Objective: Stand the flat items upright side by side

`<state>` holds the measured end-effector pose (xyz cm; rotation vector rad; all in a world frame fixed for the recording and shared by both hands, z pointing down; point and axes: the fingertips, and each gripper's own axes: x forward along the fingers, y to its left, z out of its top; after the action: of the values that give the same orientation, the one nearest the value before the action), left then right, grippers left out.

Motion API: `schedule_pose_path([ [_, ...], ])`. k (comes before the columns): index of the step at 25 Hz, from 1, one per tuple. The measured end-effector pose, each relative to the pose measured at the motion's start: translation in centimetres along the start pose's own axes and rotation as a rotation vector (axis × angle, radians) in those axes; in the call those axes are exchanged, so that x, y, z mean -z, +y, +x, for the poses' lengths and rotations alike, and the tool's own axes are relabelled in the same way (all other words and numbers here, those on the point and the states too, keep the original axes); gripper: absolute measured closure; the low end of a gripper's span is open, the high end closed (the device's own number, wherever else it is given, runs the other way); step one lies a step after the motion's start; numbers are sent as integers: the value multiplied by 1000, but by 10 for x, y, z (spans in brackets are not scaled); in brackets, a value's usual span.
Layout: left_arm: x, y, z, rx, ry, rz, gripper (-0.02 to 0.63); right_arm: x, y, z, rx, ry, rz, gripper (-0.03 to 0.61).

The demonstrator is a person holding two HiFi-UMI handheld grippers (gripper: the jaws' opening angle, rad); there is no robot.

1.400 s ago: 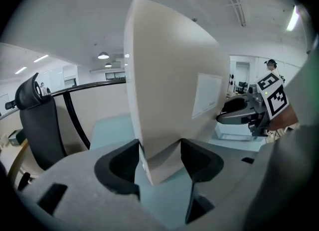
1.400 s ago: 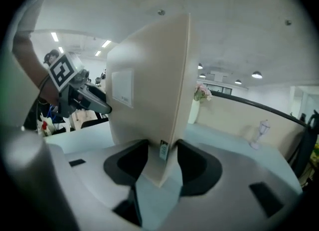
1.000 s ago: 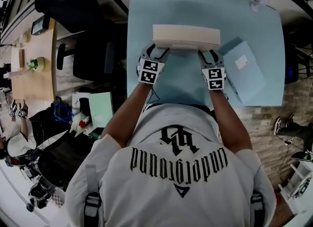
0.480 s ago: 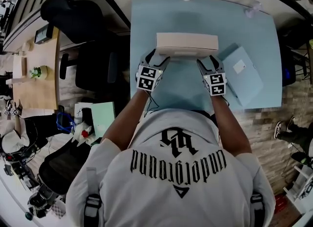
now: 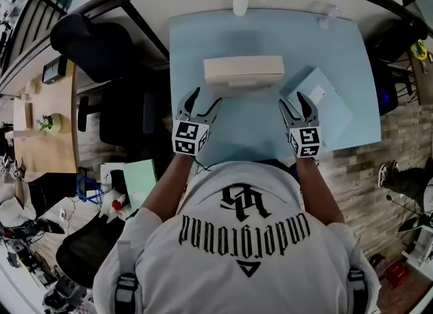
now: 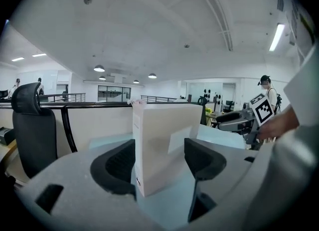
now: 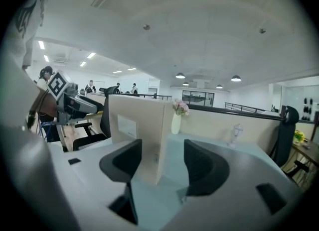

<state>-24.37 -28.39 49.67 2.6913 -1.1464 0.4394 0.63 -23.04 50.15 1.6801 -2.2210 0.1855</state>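
The right hand-held gripper (image 5: 298,107) hides part of the flat blue box (image 5: 336,113).

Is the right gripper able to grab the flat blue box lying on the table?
Probably yes. The right gripper hovers right by the flat blue box, its fingers open and holding nothing. Nothing lies on top of that box, and the upright beige box stands off to the left, out of the way.

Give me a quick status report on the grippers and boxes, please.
Left gripper and right gripper open, jaws just opened, nothing between them. Beige box upright on the table, standing free. Blue box flat at its right, not yet stood. Nothing blocking it.
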Motion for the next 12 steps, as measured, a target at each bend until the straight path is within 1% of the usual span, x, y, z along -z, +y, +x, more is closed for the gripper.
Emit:
schedule_pose_path([
  [4, -22, -18, 6, 19, -40, 15, 296, -5, -17, -18, 20, -14, 0, 310],
  [7, -40, -31, 15, 27, -69, 24, 296, -11, -29, -24, 18, -27, -5, 310],
  [12, -54, -59, 33, 16, -75, 34, 301, -15, -56, -31, -7, -51, -7, 310],
])
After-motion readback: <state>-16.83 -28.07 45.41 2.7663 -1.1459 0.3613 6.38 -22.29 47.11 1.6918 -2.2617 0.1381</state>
